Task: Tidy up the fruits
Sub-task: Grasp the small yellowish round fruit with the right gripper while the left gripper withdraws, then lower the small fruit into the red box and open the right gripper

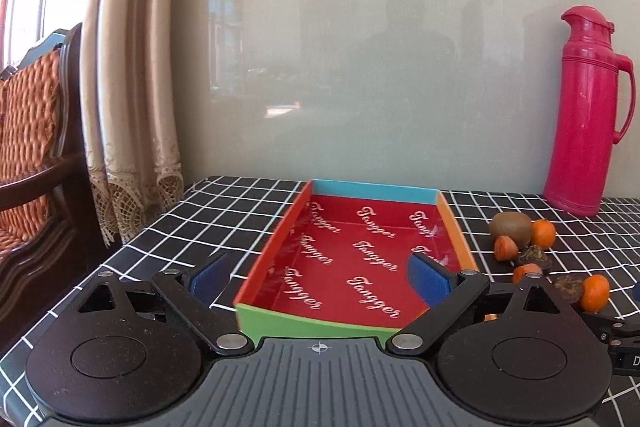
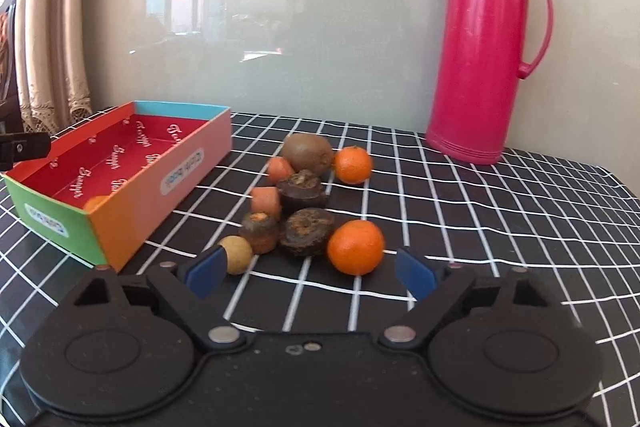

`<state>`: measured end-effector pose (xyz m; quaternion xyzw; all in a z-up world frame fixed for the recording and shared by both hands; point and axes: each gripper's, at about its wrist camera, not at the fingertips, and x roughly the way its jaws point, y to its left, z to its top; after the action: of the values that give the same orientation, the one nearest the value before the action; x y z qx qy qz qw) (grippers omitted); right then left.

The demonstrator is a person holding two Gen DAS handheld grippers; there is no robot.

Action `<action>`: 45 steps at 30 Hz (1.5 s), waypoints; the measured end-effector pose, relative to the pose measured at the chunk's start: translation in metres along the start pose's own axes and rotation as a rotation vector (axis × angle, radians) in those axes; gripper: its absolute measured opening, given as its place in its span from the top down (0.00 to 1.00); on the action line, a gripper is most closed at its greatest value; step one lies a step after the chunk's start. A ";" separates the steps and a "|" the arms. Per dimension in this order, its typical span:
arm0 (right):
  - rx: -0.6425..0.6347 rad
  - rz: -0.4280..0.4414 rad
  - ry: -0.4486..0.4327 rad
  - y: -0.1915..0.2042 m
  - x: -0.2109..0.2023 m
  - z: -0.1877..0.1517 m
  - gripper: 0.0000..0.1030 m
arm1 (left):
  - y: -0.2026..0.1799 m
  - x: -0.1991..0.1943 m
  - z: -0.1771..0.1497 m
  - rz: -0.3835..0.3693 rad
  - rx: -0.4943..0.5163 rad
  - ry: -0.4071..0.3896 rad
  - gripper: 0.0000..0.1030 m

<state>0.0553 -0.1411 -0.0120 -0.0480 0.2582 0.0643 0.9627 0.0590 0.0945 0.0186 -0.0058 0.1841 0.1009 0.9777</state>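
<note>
A colourful cardboard box (image 1: pixel 304 321) with a red floor lies lengthwise before my left gripper (image 1: pixel 320 271), which hangs open over its near end with nothing between the blue pads. In the right wrist view, an orange piece (image 2: pixel 96 203) lies in the box's (image 2: pixel 136 199) near corner. To the right of the box is a loose heap: a kiwi (image 2: pixel 307 153), two mandarins (image 2: pixel 353 165) (image 2: pixel 355 247), carrot chunks (image 2: pixel 265 199), dark brown fruits (image 2: pixel 306 227) and a small tan fruit (image 2: pixel 238 254). My right gripper (image 2: pixel 312 265) is open just short of the heap, its pads touching nothing.
A tall pink thermos (image 2: pixel 484 43) stands at the back right against the glossy wall panel. The table wears a black cloth with a white grid (image 2: pixel 480 227). A wooden chair with an orange cushion (image 1: pixel 32 131) and a curtain (image 1: pixel 132 67) flank the table's left edge.
</note>
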 end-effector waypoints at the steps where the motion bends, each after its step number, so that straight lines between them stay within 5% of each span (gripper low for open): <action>1: -0.003 0.008 -0.002 0.004 0.001 0.000 0.13 | 0.004 0.000 0.000 0.006 -0.001 0.003 0.08; 16: 0.010 -0.005 0.013 0.024 0.023 0.007 0.27 | 0.057 0.005 -0.008 0.078 -0.006 0.050 0.08; 27: -0.004 0.048 0.119 0.043 0.044 0.003 0.77 | 0.078 0.000 -0.013 0.101 -0.016 0.062 0.08; 37: -0.002 0.046 0.080 0.052 0.034 0.014 0.77 | 0.096 -0.007 -0.018 0.131 -0.020 0.070 0.08; 45: 0.008 0.086 -0.033 0.072 0.013 0.033 0.77 | 0.123 -0.014 -0.025 0.179 -0.028 0.088 0.08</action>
<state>0.0717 -0.0642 0.0054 -0.0321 0.2442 0.1054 0.9634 0.0127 0.2107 0.0031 -0.0073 0.2254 0.1900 0.9555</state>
